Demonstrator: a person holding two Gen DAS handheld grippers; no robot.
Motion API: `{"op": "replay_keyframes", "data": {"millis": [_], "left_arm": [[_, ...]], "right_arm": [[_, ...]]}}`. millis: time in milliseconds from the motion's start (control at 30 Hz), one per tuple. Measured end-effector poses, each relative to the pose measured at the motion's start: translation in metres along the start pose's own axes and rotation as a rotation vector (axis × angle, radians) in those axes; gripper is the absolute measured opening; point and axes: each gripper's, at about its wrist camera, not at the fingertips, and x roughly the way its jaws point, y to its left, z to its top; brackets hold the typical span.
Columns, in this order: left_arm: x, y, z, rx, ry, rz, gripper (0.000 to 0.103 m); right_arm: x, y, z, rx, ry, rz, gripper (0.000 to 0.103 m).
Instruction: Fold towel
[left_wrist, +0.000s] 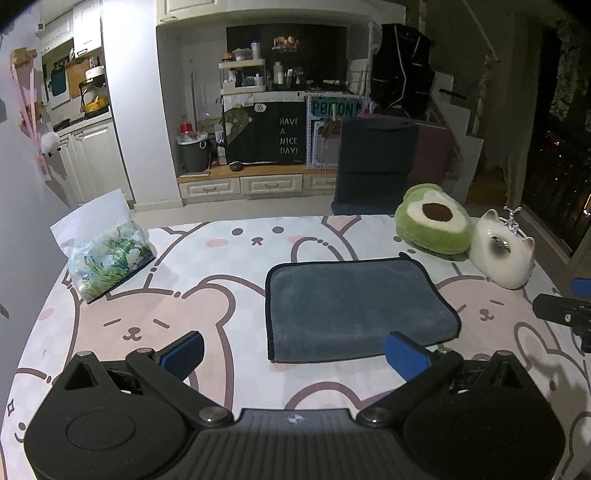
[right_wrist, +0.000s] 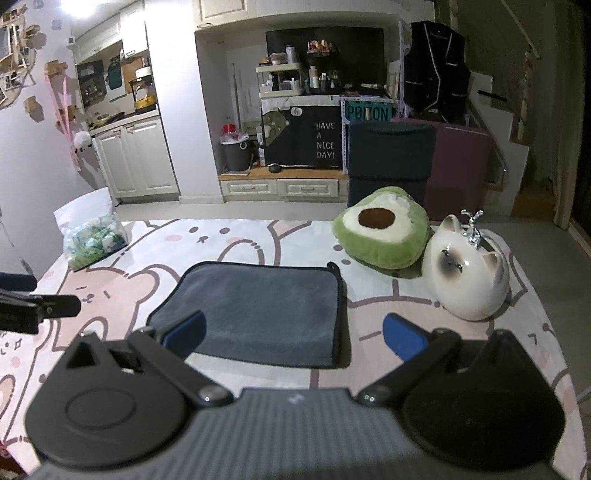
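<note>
A grey-blue towel (left_wrist: 354, 310) with a dark hem lies flat on the bear-print tablecloth (left_wrist: 147, 325); it looks folded over once. It also shows in the right wrist view (right_wrist: 258, 310). My left gripper (left_wrist: 295, 354) is open and empty, just short of the towel's near edge, its right pad over the near right corner. My right gripper (right_wrist: 293, 338) is open and empty, above the towel's near edge, its left pad over the near left corner. The right gripper's tip shows at the right edge of the left view (left_wrist: 565, 312).
A tissue pack (left_wrist: 107, 254) lies at the table's far left. A green avocado plush (left_wrist: 434, 225) and a white ceramic cat (left_wrist: 502, 254) sit at the far right, close to the towel's far right corner. A dark chair back (left_wrist: 373, 162) stands behind the table.
</note>
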Motion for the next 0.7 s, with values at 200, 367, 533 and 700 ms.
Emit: {"op": "replay_keyframes", "data": {"millis": [200,367,533,700], "left_arm": [[-0.022,-0.003,-0.015,0.005,-0.017,-0.014,0.102],[-0.037,-0.006,-0.028,0.008,-0.025,-0.016,0.102],[-0.049,-0.010,-0.043,0.018,-0.030,-0.027,0.102],[-0.058,-0.014,-0.059,0.016,-0.034,-0.041,0.102]], "right_arm": [[-0.019,0.003,-0.012,-0.006,-0.014,0.002,0.103],[-0.035,0.003,-0.026,-0.011,-0.032,-0.007,0.103],[-0.049,0.002,-0.039,-0.006,-0.049,-0.010,0.103],[-0.061,0.001,-0.052,-0.002,-0.057,-0.011,0.103]]}}
